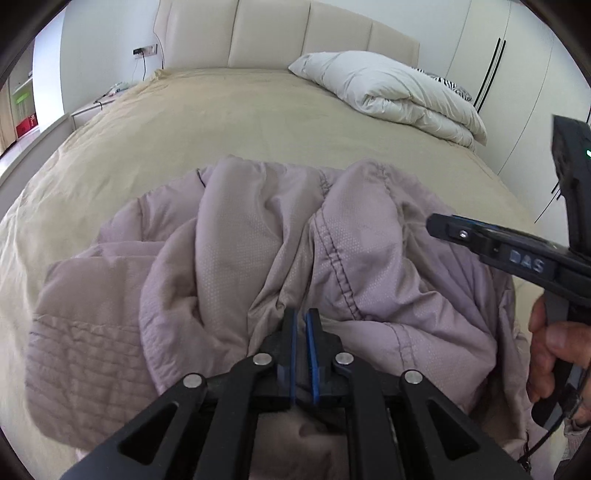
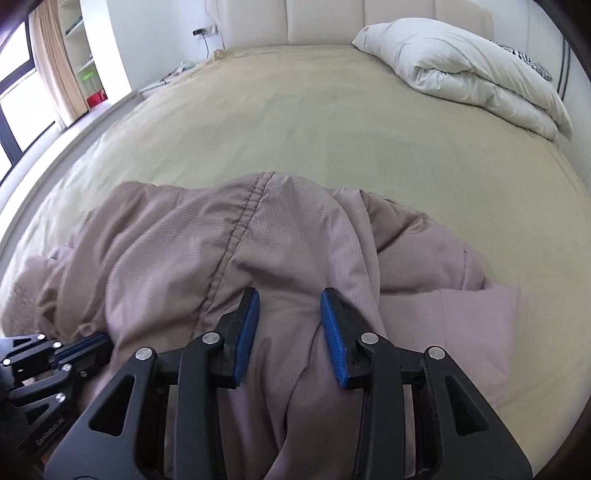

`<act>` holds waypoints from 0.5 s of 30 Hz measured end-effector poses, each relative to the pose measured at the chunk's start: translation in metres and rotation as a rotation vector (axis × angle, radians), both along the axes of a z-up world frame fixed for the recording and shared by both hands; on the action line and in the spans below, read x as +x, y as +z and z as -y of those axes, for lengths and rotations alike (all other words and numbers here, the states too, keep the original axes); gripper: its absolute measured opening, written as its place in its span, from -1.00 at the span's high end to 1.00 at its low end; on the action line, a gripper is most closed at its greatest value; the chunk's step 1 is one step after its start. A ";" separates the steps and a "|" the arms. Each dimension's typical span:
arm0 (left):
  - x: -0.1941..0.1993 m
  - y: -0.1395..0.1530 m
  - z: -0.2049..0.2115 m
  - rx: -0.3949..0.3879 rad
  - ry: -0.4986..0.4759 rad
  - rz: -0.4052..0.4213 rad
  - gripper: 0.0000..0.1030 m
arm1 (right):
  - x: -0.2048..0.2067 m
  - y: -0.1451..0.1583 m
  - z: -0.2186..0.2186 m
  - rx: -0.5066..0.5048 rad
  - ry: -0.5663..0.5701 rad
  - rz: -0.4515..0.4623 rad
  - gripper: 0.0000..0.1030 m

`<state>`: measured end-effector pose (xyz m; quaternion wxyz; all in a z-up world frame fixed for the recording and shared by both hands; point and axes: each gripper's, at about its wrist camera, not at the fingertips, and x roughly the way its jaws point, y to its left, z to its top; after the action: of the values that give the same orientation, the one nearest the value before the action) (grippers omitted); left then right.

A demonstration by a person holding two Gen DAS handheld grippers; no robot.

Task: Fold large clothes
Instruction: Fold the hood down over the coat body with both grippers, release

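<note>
A: Left claw (image 1: 303, 317): blue pads pressed nearly together, pinching a fold of the mauve jacket (image 1: 258, 258). Right claw (image 2: 290, 299): pads part-spread with a ridge of the jacket fabric bunched between them; cannot tell whether they press on it.

B: Surface?

A: A bed (image 1: 221, 122) under a tan sheet, smooth and bare past the jacket. The jacket lies crumpled at the near end, seams and a quilted panel showing. Padded cream headboard (image 1: 269, 33) at the far end. A folded white duvet (image 1: 391, 92) sits at the far right corner, a zebra-print piece just behind it.

B: What differs between views?

A: Left wrist view takes in the right claw from the side, with the person's hand (image 1: 550, 354) on its grip, plus white wardrobe doors (image 1: 524, 74) along the right. Right wrist view shows a window (image 2: 22, 92) with a beige curtain and shelving at the left, and the left claw low at its left edge.

B: Edges, open room?

A: The jacket's far edge stops about mid-bed; open sheet runs beyond it to the headboard. Left side of the bed is bare up to its edge. The duvet is well apart from the jacket.
</note>
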<state>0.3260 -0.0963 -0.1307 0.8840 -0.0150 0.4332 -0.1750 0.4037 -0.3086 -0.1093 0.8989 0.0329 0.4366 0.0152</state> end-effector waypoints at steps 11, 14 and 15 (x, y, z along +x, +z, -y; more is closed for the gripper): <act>-0.029 -0.009 -0.008 0.002 0.030 0.000 0.48 | -0.110 -0.033 -0.046 0.012 0.114 0.022 0.33; -0.034 0.011 -0.014 -0.038 0.047 0.037 0.48 | -0.103 -0.023 -0.048 0.012 0.118 -0.025 0.33; -0.037 0.020 -0.015 -0.059 0.050 0.057 0.48 | -0.101 -0.013 -0.044 0.020 0.115 -0.020 0.32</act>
<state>0.2889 -0.0809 -0.1109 0.8994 -0.0467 0.4018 -0.1659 0.3026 -0.2648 -0.1227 0.8919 0.0165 0.4464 0.0710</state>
